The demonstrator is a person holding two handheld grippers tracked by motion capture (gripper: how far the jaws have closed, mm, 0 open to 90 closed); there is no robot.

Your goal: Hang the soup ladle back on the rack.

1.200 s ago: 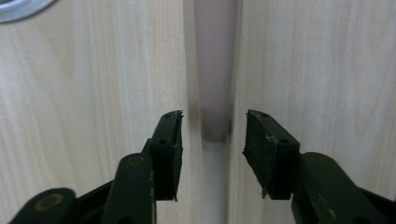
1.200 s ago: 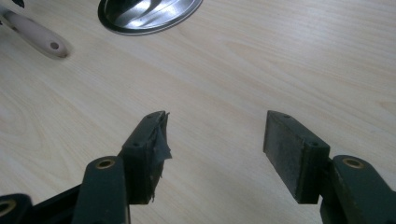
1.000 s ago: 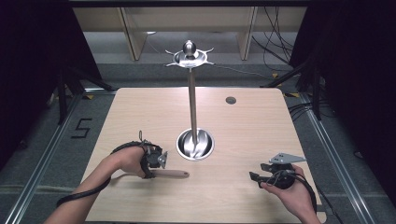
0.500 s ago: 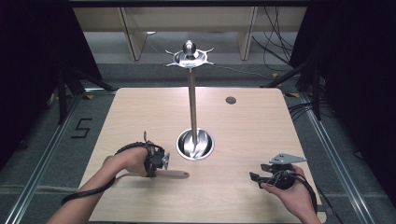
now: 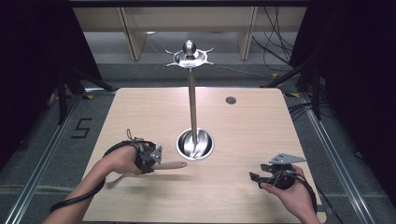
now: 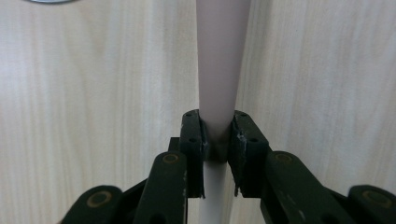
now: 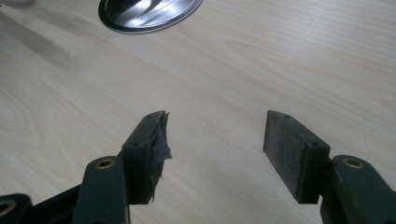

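Gripping a pale handle [image 6: 219,70], the left tongs [image 5: 148,157] are closed on it, just left of the metal stand's base [image 5: 195,144]. The right tongs [image 7: 212,154] are wide open and hold nothing, right of the base. The handle may slip because the grip looks narrow.

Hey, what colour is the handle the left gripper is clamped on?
Pale pinkish beige; the handle shows best in the left gripper view, pinched by the left gripper.
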